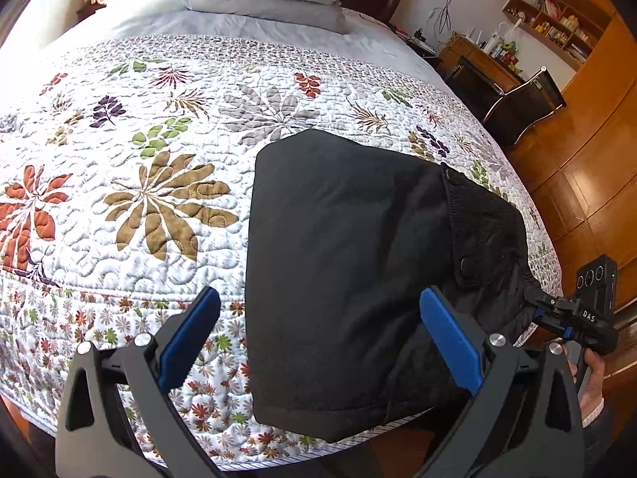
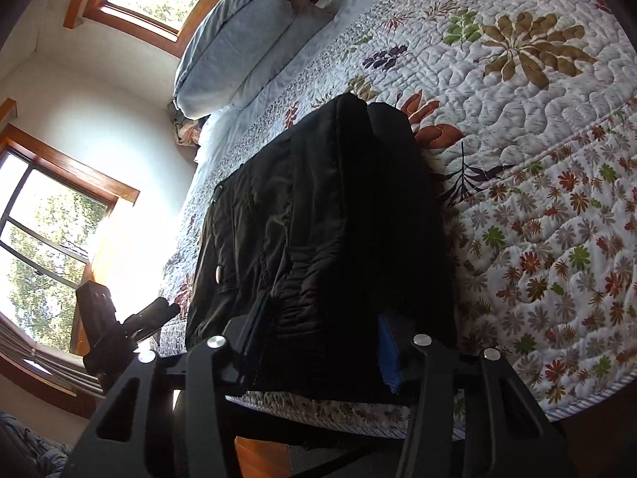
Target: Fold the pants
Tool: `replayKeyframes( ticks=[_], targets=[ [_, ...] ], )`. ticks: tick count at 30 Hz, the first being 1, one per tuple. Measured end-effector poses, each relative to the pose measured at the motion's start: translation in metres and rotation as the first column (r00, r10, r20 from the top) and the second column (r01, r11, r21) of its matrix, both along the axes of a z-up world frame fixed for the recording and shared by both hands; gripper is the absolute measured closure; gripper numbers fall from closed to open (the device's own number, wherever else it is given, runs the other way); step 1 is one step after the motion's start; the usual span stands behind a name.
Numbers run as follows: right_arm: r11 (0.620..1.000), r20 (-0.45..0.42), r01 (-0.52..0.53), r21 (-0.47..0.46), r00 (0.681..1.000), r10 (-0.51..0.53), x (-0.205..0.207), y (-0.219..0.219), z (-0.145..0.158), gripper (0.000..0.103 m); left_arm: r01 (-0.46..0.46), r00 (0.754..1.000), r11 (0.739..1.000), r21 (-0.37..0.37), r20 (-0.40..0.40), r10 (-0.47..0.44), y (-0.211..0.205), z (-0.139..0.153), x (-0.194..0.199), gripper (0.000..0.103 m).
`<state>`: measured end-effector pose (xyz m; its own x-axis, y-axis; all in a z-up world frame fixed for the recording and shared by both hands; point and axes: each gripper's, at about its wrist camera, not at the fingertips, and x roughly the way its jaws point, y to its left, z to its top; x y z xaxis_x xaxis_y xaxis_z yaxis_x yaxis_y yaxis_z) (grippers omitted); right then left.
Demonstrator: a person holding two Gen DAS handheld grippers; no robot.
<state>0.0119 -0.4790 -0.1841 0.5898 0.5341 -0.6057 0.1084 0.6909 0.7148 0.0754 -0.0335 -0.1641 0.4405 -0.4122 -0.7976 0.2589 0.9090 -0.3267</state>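
Left wrist view: my left gripper [image 1: 318, 338] gapes wide over the pants [image 1: 350, 263]; at three o'clock, my right gripper [image 2: 318, 342] clamps their edge.

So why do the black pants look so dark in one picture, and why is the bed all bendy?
Right wrist view: bright windows glare behind, so the pants go nearly black. Left wrist view: even light shows the pants better. Both views: the fisheye lens curves the quilt.

White letters "DAS" on the black body of the right gripper [image 1: 535, 310], seen in the left wrist view just right of the folded black pants [image 1: 350, 259], book spines on the wall shelf [image 1: 557, 20] too small to read
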Motion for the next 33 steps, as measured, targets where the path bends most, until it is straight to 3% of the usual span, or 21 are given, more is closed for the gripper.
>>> replayKeyframes(
  ticks=[8, 17, 26, 33],
  targets=[
    [0.996, 0.013, -0.031, -0.081, 0.999, 0.033, -0.004, 0.007, 0.017, 0.059, 0.025, 0.997, 0.998, 0.050, 0.067, -0.028, -0.012, 0.021, -0.009, 0.003],
    [1.000, -0.009, 0.023, -0.002, 1.000, -0.023, -0.008, -0.002, -0.014, 0.059, 0.055, 0.995, 0.994, 0.091, 0.083, -0.063, -0.020, 0.019, -0.012, 0.003],
    [1.000, -0.008, 0.030, 0.007, 1.000, -0.030, -0.009, -0.003, -0.017, 0.059, 0.011, 0.999, 0.993, 0.116, -0.042, -0.006, 0.014, -0.017, -0.004, 0.003],
    [1.000, -0.010, 0.024, 0.005, 1.000, -0.024, -0.006, -0.002, -0.015, 0.058, 0.007, 0.984, 1.000, 0.026, -0.177, -0.002, 0.045, -0.043, -0.012, 0.003]
  ],
)
